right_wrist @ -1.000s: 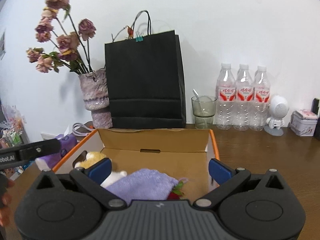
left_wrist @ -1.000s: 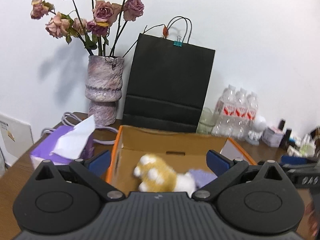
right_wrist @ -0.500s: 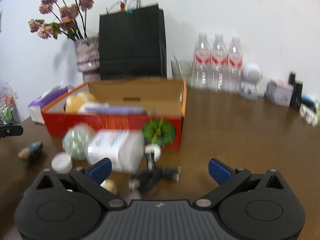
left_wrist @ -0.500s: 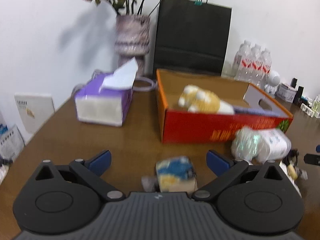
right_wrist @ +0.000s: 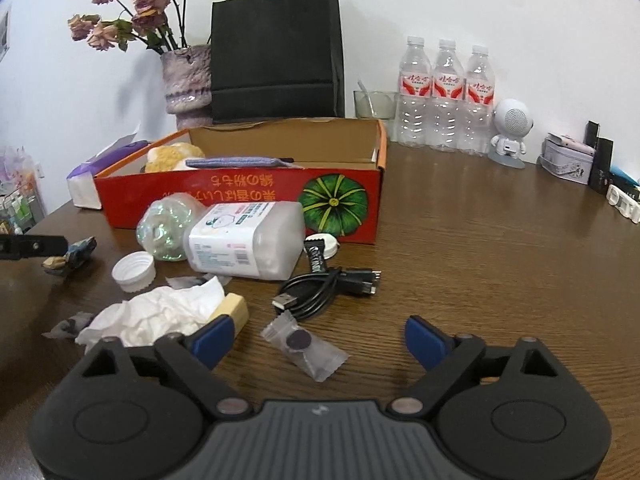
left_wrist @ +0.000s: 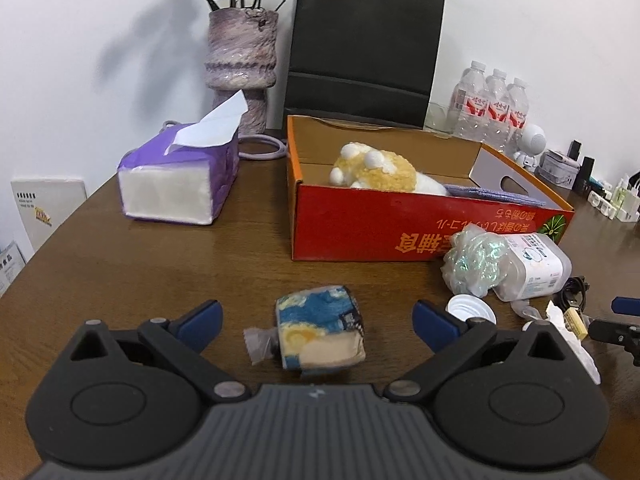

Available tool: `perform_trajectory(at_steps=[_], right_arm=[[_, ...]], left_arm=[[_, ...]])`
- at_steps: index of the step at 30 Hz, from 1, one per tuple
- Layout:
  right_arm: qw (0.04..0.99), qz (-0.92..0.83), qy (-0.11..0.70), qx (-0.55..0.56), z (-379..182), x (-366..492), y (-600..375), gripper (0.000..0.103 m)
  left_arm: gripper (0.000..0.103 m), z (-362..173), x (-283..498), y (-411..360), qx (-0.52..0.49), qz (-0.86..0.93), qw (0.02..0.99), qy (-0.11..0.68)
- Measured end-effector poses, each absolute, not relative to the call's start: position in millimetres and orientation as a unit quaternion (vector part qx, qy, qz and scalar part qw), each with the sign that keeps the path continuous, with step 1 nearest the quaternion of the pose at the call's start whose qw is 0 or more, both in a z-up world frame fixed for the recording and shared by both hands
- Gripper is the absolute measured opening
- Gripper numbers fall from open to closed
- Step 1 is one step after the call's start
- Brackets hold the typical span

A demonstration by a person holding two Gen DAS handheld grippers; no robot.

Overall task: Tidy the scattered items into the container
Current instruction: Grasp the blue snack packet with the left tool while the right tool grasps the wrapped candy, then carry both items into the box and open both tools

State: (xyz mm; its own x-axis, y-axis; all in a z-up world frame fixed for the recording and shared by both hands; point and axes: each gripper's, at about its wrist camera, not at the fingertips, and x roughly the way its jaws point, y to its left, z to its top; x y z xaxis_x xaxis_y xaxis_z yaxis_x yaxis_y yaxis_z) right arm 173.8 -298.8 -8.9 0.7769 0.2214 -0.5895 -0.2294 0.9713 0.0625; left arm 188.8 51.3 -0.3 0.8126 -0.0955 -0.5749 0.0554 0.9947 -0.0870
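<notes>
Brown wooden table [left_wrist: 120, 280] against a white wall; left gripper [left_wrist: 316, 316] spread wide around a blue-and-yellow packet [left_wrist: 320, 330], pads not touching it. Beyond stands the red box [left_wrist: 400, 220] holding a plush toy [left_wrist: 376, 170]. Right gripper [right_wrist: 318, 338], jaws just narrowing yet apart, frames a small clear sachet [right_wrist: 304, 346]

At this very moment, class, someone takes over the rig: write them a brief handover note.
Left gripper: open, blue-and-yellow packet between its fingers, not gripped.
Right gripper: open, jaws have just been closing; small clear sachet between them, untouched.
Done: plush toy and purple cloth lie in the red box.
Left on the table: plastic bottle, white cap, black cable, crumpled tissue.
</notes>
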Motion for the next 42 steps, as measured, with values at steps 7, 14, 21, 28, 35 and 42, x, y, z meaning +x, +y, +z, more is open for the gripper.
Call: perform_trajectory(at_steps=[7,14,21,28,35,42], right_arm=[[0.938,0.124,0.323,0.000,-12.5,177.8,-300.3,0.045],[0.938,0.124,0.322,0.014,-12.3,174.0,-304.2,0.015],[0.943,0.117,0.309,0.025,-8.0,168.0,-308.3,0.015],[0.946,0.113,0.300,0.032,-3.1,161.1,-309.9,0.015],[0.951,0.118,0.284,0.035,6.1,154.9,-305.9,0.015],[0.956,0.124,0.262,0.034,21.1,159.5,-300.2,0.015]], left_arm=[[0.076,-12.5,216.4,40.4,-0.014,-0.053,0.940,0.338],[0.031,-7.3,209.5,50.3,-0.036,-0.048,0.946,0.318],[0.021,7.9,197.0,59.1,-0.067,-0.056,0.952,0.294],[0.021,25.6,184.2,66.8,-0.094,-0.060,0.956,0.272],[0.021,33.2,176.1,64.9,-0.105,-0.069,0.957,0.263],[0.021,43.3,180.9,46.1,-0.102,-0.097,0.958,0.249]])
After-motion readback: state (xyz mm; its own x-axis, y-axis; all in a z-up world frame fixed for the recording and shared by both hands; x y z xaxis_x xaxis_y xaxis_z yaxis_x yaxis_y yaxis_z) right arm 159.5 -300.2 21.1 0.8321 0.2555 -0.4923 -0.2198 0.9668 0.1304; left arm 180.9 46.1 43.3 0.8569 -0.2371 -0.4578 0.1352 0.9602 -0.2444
